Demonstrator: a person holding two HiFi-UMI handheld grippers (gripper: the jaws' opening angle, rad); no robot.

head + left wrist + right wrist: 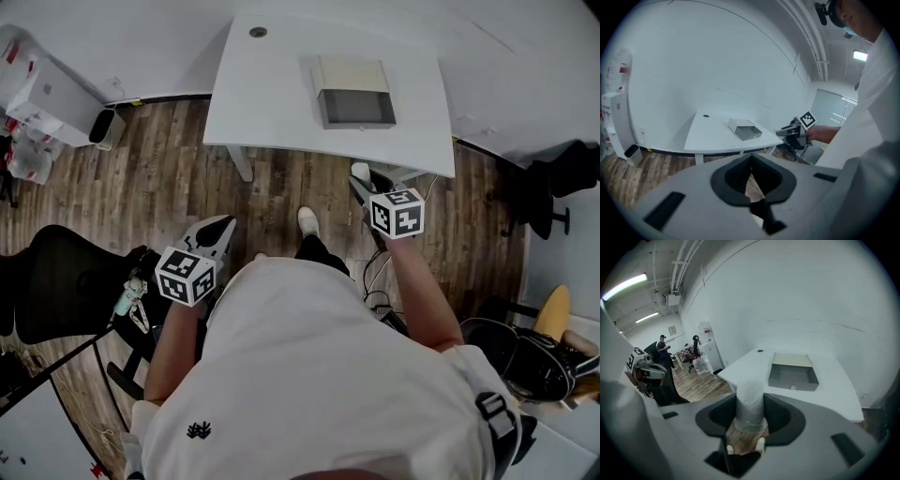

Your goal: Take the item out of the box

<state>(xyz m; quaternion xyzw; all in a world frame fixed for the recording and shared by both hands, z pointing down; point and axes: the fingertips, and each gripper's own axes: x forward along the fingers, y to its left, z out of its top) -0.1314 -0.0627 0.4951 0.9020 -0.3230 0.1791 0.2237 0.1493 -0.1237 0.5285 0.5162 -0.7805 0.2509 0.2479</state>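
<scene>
A shallow grey box [356, 106] lies on the white table [272, 94] with its pale lid [352, 73] folded back; it shows again as the box [793, 376] in the right gripper view and the box [746, 130] in the left gripper view. My right gripper [360, 180] hangs in front of the table's near edge, shut on a white wrapped cylindrical item [750, 404] that stands upright between its jaws [750, 399]. The left gripper [223, 225] is lower and to the left over the wooden floor, its jaw tips together and empty [751, 159].
A black office chair [66, 281] is close on my left, another dark chair [553, 178] and a bag [525, 356] on the right. Cables lie on the floor under the table edge. White cabinets [42, 98] stand far left. A person [662, 345] stands far off.
</scene>
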